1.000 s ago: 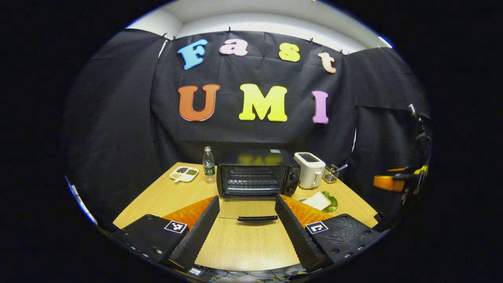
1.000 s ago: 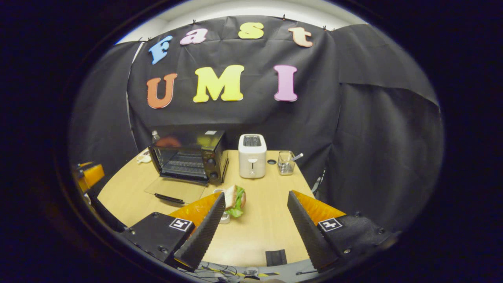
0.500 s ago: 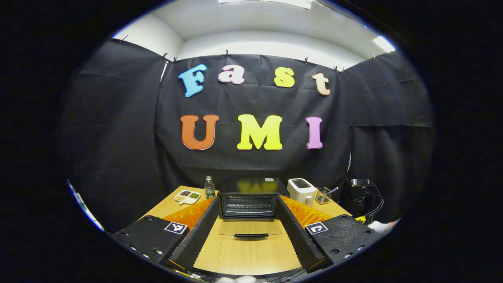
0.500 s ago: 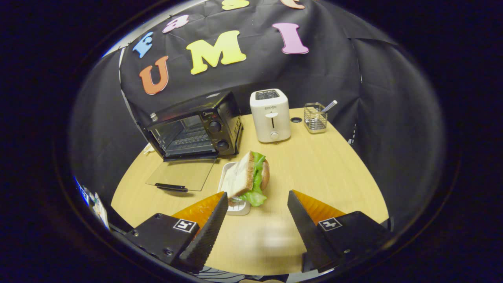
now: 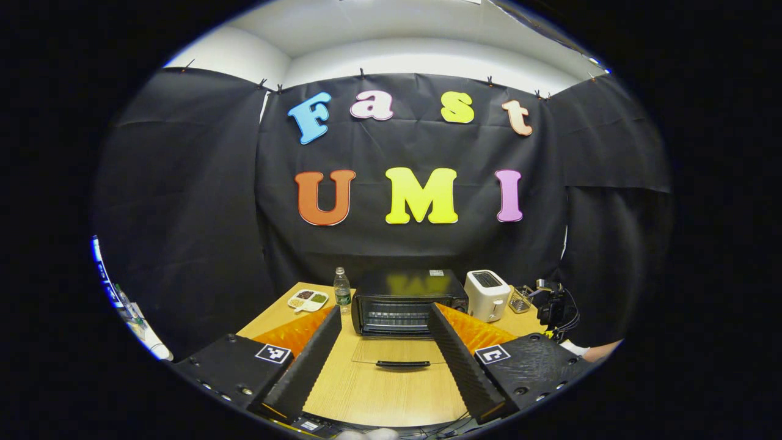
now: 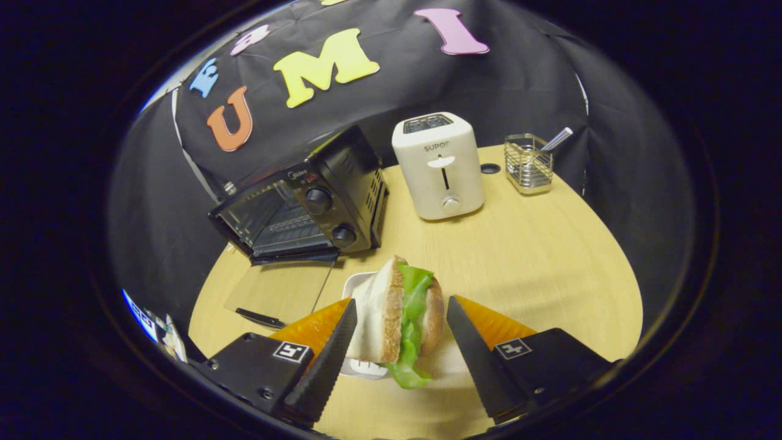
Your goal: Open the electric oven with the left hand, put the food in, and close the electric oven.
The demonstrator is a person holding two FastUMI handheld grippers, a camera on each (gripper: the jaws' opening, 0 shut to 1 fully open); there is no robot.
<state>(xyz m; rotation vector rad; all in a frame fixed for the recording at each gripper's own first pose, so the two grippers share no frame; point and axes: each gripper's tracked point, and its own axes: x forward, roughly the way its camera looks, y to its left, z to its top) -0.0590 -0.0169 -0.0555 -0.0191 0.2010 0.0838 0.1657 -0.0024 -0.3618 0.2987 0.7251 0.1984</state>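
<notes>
The black electric oven (image 5: 410, 302) stands at the back of the table, its glass door (image 5: 397, 351) folded down flat. My left gripper (image 5: 383, 315) hangs open well in front of the door handle (image 5: 402, 364), holding nothing. In the right gripper view a sandwich (image 6: 391, 305) with lettuce stands on edge on a small white dish (image 6: 357, 284). My right gripper (image 6: 400, 304) is open and straddles it, one finger on each side. The oven (image 6: 305, 201) stands to the left beyond it, its door (image 6: 275, 293) down.
A white toaster (image 6: 443, 165) stands right of the oven, with a wire utensil basket (image 6: 528, 164) farther right. A water bottle (image 5: 342, 290) and a divided snack dish (image 5: 308, 299) stand left of the oven. The table's round edge curves close on the right.
My right gripper dropped forward and down until the sandwich stood between its open fingers. My left gripper drew back from the open oven door and tilted upward.
</notes>
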